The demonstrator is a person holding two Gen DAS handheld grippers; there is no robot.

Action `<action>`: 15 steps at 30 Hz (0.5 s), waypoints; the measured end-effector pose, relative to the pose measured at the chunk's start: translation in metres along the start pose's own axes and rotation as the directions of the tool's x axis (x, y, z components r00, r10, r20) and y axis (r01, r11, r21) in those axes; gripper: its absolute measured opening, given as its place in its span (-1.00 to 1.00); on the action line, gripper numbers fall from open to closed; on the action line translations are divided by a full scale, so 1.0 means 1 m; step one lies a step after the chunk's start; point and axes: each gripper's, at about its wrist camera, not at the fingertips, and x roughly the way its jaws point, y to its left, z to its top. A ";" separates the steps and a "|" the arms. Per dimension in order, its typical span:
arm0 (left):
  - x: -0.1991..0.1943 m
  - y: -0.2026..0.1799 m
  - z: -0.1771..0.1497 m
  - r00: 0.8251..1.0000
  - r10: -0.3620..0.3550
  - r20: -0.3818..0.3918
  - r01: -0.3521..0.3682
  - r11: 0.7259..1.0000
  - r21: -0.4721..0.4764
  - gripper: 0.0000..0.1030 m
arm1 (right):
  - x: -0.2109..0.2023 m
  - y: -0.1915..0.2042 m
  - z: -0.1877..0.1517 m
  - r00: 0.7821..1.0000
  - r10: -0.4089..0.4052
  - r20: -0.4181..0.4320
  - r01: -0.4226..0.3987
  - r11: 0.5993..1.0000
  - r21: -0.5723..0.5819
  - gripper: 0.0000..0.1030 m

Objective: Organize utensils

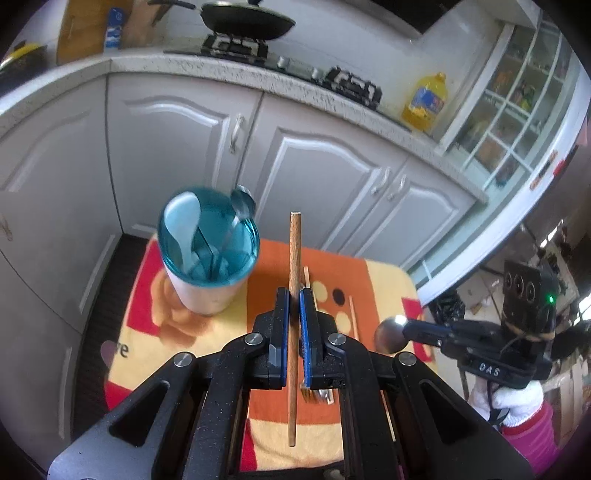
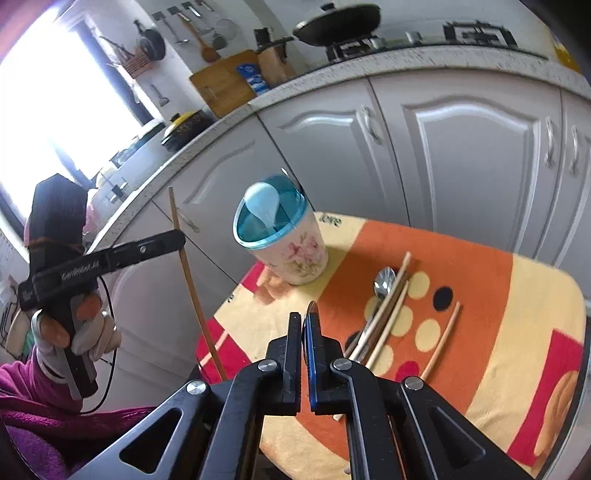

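Observation:
My left gripper is shut on a wooden chopstick, held upright above the table, right of the utensil cup. The cup has a teal rim and floral sides; it holds a white spoon and a metal spoon. My right gripper is shut on a metal spoon, seen edge-on; its bowl shows in the left wrist view. On the cloth lie several chopsticks and a metal spoon. The left gripper with its chopstick also shows in the right wrist view.
The small table carries an orange, yellow and red cloth. White kitchen cabinets stand close behind it under a speckled counter with a stove, a wok and an oil bottle.

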 end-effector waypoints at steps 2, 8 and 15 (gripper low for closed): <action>-0.008 0.003 0.009 1.000 -0.004 0.026 0.004 1.000 -0.009 -0.92 | -0.005 0.005 0.006 1.000 0.005 0.017 -0.005 1.000 -0.014 -0.96; -0.021 0.011 0.019 0.997 0.010 0.074 -0.008 1.000 -0.026 -0.92 | 0.000 0.003 0.017 1.000 -0.005 0.029 0.006 1.000 -0.010 -0.96; -0.017 0.028 0.015 0.998 0.035 0.057 -0.031 0.998 -0.063 -0.92 | 0.049 0.000 -0.009 0.990 -0.049 -0.133 0.044 0.998 -0.041 -0.45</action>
